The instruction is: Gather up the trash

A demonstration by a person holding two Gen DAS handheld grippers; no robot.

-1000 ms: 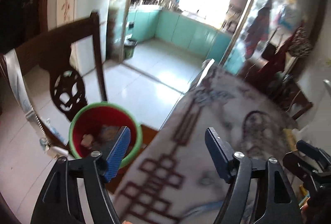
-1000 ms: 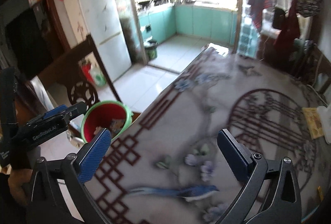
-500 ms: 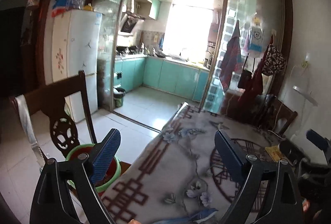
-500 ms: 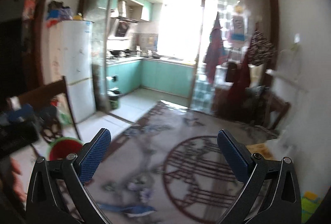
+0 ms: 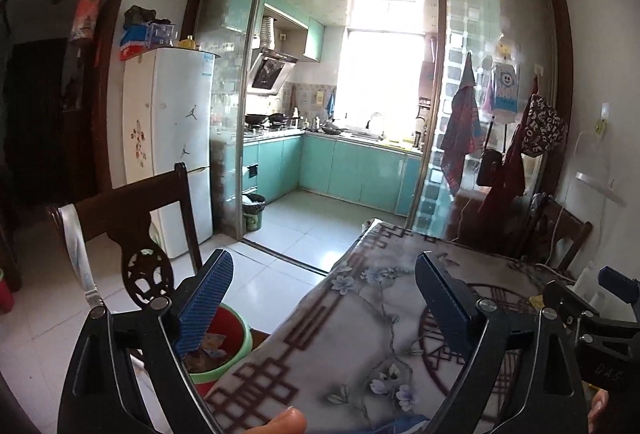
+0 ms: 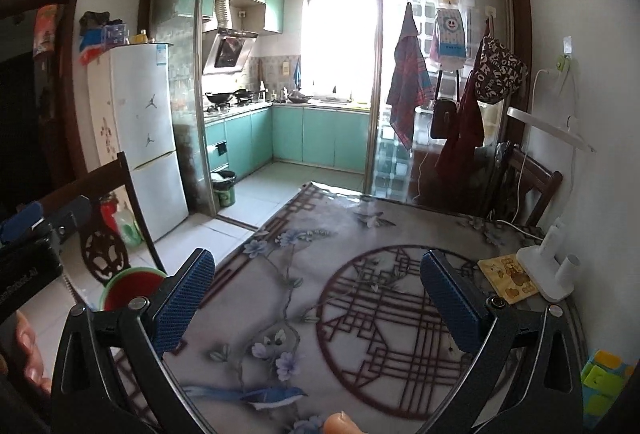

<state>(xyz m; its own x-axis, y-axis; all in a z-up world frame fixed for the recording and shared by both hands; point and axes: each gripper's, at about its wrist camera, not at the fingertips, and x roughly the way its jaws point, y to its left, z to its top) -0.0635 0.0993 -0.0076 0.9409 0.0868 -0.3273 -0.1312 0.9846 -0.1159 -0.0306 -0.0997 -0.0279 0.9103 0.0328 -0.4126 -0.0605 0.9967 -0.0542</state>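
Glossy cover, ribbed pads, dark wood.

My left tool (image 5: 322,304) carries ribbed blue pads (image 5: 206,300), rubber I think, on matt black plastic arms. The counter (image 6: 360,298) wears a smooth, shiny printed cover. The chair (image 5: 140,218) is dark polished wood, the bin (image 5: 230,348) glossy plastic, the floor (image 5: 280,246) glazed tile.

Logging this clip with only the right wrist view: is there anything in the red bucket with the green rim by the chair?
Observer: Yes. The left wrist view looks down into the red bucket, and crumpled wrappers lie at its bottom.
Operator: And the left gripper? I see only its body.
Observer: The left gripper is open, with nothing between its blue pads.
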